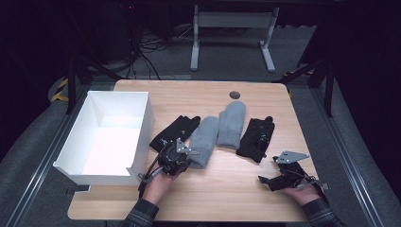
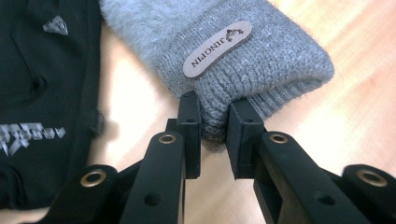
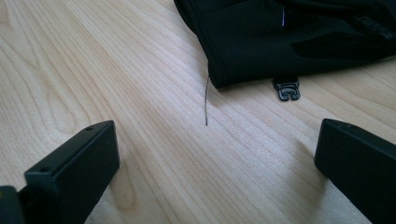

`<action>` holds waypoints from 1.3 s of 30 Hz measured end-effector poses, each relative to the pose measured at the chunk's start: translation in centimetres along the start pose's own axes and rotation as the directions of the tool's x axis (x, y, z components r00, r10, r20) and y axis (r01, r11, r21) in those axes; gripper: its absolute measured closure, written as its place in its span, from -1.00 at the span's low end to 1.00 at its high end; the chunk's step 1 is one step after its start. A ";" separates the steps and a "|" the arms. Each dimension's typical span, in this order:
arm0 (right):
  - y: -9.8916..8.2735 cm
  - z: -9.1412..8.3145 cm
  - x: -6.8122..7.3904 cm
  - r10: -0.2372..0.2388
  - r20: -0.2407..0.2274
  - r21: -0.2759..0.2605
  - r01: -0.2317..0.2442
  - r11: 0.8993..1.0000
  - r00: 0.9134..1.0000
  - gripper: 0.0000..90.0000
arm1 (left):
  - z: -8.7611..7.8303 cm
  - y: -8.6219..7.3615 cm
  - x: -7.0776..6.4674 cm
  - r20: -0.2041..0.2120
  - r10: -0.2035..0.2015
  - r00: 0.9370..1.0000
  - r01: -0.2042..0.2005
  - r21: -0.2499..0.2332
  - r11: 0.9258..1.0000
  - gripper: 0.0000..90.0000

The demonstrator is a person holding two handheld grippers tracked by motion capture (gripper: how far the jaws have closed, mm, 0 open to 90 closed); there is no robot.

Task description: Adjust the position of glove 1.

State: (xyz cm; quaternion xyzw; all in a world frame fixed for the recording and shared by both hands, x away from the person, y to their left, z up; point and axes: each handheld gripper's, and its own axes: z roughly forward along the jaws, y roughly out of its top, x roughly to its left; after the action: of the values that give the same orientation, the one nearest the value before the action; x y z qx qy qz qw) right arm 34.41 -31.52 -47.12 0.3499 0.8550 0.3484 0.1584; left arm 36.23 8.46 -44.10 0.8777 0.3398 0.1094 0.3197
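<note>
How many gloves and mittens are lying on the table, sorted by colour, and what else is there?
Grey mittens: 2, one pinched at its cuff, one beside it
Black gloves: 2, one at the left, one at the right
White box: 1
Total: 5

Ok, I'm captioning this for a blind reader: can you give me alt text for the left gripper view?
The left hand-held gripper pinches the ribbed cuff of a grey mitten with a tan label, lying on a wooden table. A black glove lies to the left.
</note>
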 end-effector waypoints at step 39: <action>0.0 0.0 0.0 0.001 0.000 0.000 -0.001 1.000 1.000 -1.00 | 5.0 6.3 2.5 0.050 -0.038 0.998 0.038 0.002 0.999 0.17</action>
State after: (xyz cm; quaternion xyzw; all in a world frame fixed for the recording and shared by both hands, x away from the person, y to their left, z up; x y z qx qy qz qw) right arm 34.44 -31.53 -47.12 0.3502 0.8548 0.3487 0.1583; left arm 43.45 4.12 -44.04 0.8738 0.3482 0.0811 0.3297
